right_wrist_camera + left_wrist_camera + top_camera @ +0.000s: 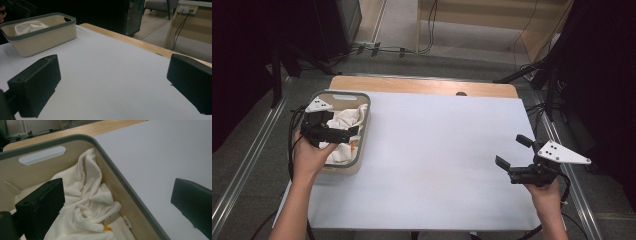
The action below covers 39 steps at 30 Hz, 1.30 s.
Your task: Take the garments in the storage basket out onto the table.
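A crumpled cream-white cloth [346,131] of soft, fleecy fabric lies bunched in deep folds inside a beige plastic basket with a grey rim [365,131]; a small orange-yellow tag [107,228] peeks out from under one fold. The basket is a rounded rectangle with a slot handle [42,155] cut in its far wall, and it sits at the left edge of the tabletop [437,150], which is covered by a smooth, matte pale sheet with a strip of light wood showing along the far side.

The left gripper [353,133] hangs over the basket, its black blocky jaws spread wide, one above the cloth and the other out past the basket's right wall; I cannot tell whether it touches the fabric. The right gripper [513,151] is well apart from the basket, at the tabletop's right edge, its jaws also spread wide with nothing between them.

Beyond the tabletop, black cables [382,49] trail over a grey floor, with dark stands at both sides.
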Available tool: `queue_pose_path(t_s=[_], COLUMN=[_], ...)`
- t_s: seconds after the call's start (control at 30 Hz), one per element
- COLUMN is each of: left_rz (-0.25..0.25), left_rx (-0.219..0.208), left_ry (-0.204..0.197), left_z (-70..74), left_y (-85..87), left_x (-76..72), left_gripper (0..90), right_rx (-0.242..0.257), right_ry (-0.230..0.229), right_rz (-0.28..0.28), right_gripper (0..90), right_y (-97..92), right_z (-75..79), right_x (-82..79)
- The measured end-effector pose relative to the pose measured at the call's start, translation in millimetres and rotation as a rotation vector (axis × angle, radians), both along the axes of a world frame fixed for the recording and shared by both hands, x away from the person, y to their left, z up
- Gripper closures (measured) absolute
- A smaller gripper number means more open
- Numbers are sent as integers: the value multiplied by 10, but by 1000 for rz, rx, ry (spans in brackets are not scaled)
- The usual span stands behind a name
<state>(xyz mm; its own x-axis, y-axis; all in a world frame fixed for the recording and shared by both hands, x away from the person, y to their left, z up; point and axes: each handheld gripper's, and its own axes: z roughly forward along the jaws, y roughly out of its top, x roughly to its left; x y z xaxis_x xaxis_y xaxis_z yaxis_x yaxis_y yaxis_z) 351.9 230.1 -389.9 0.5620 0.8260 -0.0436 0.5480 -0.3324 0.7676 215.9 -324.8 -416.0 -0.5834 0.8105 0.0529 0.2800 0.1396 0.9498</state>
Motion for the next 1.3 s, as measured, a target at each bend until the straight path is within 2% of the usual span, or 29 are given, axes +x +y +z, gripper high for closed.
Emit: queue_pose_path(t_s=[0.2,0.33,0.43,0.53,0.73,0.97,1.13,1.3], left_rz=[36,46,51,55,79,97,117,126], left_rx=[34,57,98,108,132,166,183,199], left_ry=[34,48,66,77,141,184,252,285], left_z=[-24,-29,-31,-35,-118,-196,-283,-329], left_y=[48,49,41,46,80,92,114,124], left_x=[109,146,193,219,323,393,464,501], left_gripper=[0,0,0,0,0,0,0,0], right_rx=[3,2,4,4,6,3,7,5], right_ry=[-3,0,4,2,4,6,10,10], right_rz=[-3,-5,-6,-6,-5,-4,-6,-5], right_gripper=[0,0,0,0,0,0,0,0], right_y=[-21,-28,-37,-43,-49,-55,-59,-60], right_z=[-1,-4,-9,-7,-7,-11,-11,-11], right_x=[2,4,7,5,5,9,7,7])
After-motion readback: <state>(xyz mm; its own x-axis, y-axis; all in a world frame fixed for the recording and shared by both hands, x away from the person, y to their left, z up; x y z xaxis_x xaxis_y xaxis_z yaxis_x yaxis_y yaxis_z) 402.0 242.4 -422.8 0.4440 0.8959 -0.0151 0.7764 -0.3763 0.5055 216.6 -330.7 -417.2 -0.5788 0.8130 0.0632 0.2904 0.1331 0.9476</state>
